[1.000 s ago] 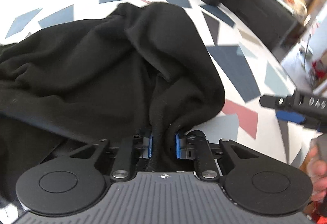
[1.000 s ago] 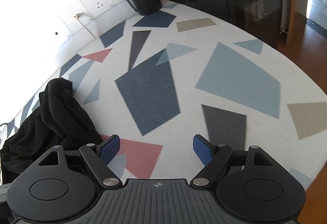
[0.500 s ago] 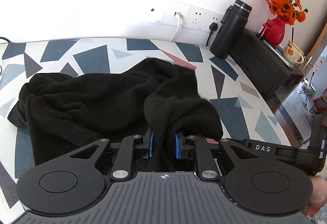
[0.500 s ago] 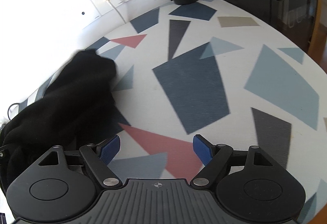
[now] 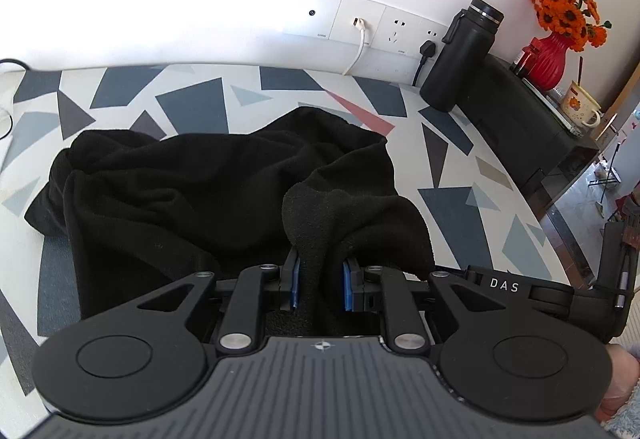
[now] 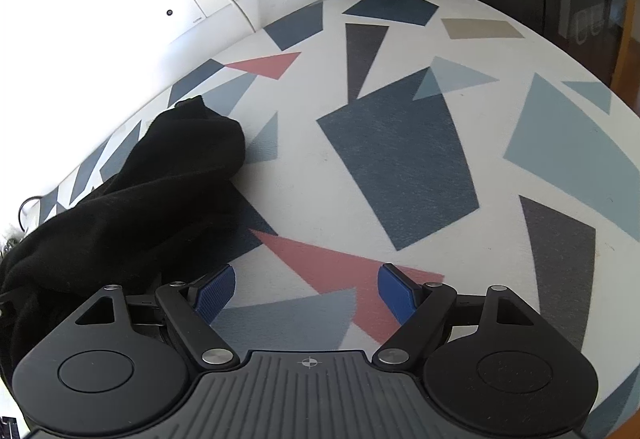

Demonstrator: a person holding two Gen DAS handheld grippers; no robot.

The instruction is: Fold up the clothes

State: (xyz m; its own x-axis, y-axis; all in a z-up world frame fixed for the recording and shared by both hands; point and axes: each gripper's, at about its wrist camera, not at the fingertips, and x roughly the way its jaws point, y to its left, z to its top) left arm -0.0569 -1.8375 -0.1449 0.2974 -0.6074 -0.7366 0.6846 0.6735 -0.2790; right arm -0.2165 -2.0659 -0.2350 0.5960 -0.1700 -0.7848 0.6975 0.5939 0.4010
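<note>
On the patterned worktop (image 5: pixel 452 207), the black garment (image 5: pixel 180 199) lies crumpled, with one bunched fold raised into the left gripper (image 5: pixel 320 287).

Risks:
- The left jaws are nearly closed on a thick wad, not on a clean edge or corner. Further lifting may drag the whole garment as a lump, and no flat fold will form.
- The fold may slip free under the weight of the hanging cloth if the pull is abrupt.
- The black bottle (image 5: pixel 460 59) stands near the wall sockets. A wide sweep of cloth toward it may knock it over.

Position relative to the jaws:
- Left: cloth passes between the blue pads (image 5: pixel 295 285) and touches both.
- Right gripper (image 6: pixel 306 289): jaws stand wide apart and hold nothing. Bare worktop shows between them. The garment (image 6: pixel 140 199) lies to their left, just beside the left pad; contact cannot be confirmed.
</note>
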